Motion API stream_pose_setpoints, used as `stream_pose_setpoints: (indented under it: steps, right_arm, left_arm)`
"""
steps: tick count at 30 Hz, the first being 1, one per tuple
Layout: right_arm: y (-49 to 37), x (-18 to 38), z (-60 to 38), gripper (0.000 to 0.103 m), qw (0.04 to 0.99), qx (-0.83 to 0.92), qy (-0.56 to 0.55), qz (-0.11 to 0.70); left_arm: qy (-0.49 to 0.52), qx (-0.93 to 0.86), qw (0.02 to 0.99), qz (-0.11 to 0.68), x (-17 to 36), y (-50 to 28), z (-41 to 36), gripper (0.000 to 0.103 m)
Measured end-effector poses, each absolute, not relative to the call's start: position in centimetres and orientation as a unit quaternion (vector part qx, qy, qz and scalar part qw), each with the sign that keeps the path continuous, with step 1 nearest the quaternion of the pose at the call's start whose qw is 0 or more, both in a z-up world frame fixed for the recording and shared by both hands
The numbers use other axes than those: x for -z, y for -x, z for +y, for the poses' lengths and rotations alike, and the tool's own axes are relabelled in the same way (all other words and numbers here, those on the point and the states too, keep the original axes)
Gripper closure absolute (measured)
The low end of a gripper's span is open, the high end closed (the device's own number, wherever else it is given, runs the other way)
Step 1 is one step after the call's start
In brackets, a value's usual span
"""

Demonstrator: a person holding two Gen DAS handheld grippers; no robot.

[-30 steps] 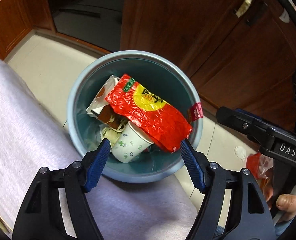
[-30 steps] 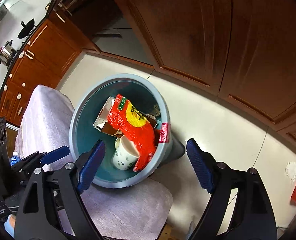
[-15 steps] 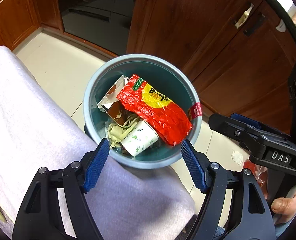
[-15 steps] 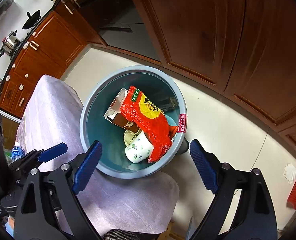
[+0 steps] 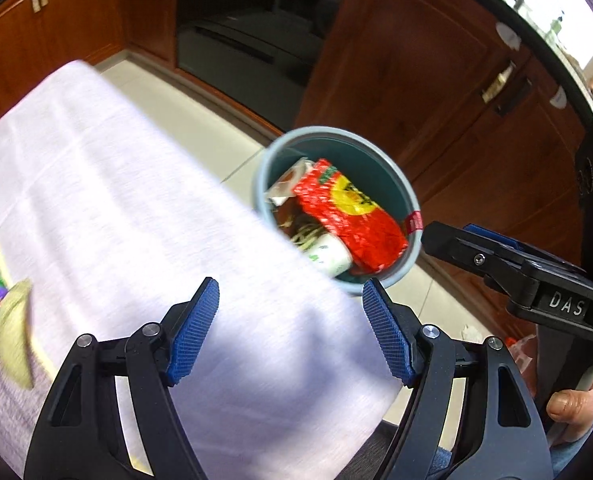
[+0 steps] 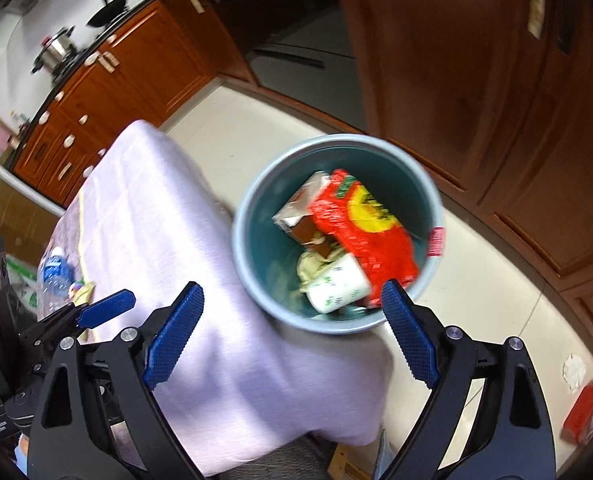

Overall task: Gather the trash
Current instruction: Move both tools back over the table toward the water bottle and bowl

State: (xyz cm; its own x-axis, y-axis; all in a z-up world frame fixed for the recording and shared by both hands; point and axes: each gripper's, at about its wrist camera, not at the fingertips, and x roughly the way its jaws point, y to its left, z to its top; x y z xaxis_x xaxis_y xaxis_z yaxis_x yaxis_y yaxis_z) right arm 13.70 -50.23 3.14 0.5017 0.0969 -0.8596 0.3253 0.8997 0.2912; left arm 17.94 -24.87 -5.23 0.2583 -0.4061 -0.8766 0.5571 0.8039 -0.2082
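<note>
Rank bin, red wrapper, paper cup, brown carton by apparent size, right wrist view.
1. bin
2. red wrapper
3. paper cup and brown carton: look alike, both partly covered, so not ranked.

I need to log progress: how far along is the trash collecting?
Done: the red wrapper, paper cup and carton lie in the bin. In hand: nothing; both grippers are empty. Left: litter on the table, including a yellowish scrap, and red packaging on the floor.

Pale tiled floor [image 6: 232,136], reddish wooden cabinets [image 6: 476,80], dark oven [image 5: 252,40], lilac cloth-covered bench [image 5: 128,200], pot [image 6: 54,50] on stove
</note>
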Motion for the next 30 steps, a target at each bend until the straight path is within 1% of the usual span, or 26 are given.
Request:
stream_pose_setpoints:
  steps: [6,15,23,30]
  right_arm:
    - [-14.8,-4.3,-45.0,0.017,0.845,0.033,-0.186,0.501]
    - [-17.2,-5.6,-35.6,0.017,0.844,-0.023,-0.127,0.520]
    - [-19.6,-5.9,-26.8,0.017,0.841,-0.077,-0.077,0.530]
    - [-21.6,-4.8,-21.6,0.017,0.826,-0.102,-0.055,0.552]
  left_arm:
    - [-0.045,0.271,0.810,0.517,3.4,-18.3,-18.8,0.028]
    - [0.002,0.198,0.843,0.501,2.0,-19.2,-6.7,0.028]
    - [0.046,0.133,0.855,0.499,2.3,-19.1,4.4,0.028]
    - [0.065,0.089,0.861,0.497,3.6,-18.7,12.3,0.028]
